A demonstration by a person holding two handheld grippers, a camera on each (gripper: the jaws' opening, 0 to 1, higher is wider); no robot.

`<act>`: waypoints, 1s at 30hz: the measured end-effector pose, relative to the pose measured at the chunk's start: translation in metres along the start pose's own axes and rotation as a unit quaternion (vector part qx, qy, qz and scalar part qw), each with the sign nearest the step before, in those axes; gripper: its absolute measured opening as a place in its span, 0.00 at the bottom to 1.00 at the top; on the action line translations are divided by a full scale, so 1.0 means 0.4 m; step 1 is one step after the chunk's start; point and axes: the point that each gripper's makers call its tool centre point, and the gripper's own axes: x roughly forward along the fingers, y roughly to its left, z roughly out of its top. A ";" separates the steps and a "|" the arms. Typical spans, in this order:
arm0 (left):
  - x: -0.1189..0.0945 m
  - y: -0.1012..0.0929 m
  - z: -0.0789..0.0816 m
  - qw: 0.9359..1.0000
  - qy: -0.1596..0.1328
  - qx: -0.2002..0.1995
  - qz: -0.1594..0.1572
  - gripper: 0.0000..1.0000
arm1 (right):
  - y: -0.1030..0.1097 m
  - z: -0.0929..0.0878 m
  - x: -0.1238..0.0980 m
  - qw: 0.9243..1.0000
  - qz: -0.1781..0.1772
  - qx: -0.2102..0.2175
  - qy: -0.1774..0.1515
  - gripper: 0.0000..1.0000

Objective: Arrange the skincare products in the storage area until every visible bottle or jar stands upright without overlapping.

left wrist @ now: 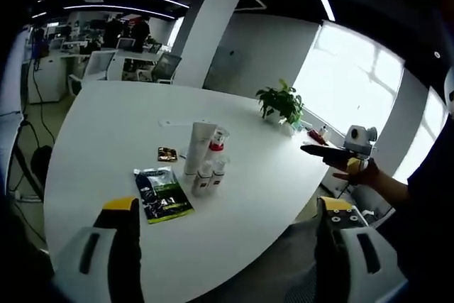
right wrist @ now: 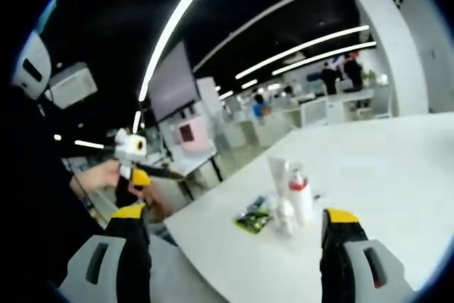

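Both grippers, left (left wrist: 228, 225) and right (right wrist: 237, 235), gape wide, holding nothing. On the tabletop (left wrist: 106, 133) stand one tube (left wrist: 198, 148), perhaps three bottles (left wrist: 209, 175), beside one green sachet (left wrist: 162, 194).

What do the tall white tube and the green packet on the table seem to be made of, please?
The tall white tube looks like matte soft plastic: a smooth, even white surface without glints. The green packet looks like glossy printed foil or plastic film: it lies flat and catches light. Neither can be settled for certain at this distance.
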 end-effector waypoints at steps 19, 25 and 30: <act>0.055 0.035 0.083 1.000 -0.006 0.001 0.002 0.99 | -0.034 -0.005 0.036 1.000 0.001 0.021 -0.010 0.99; 0.089 0.057 0.107 1.000 -0.004 -0.002 -0.007 0.98 | -0.046 0.005 0.044 1.000 -0.002 0.022 -0.010 0.99; 0.123 0.087 0.126 1.000 -0.004 -0.005 -0.009 0.98 | -0.055 -0.005 0.048 1.000 -0.007 0.027 -0.004 0.99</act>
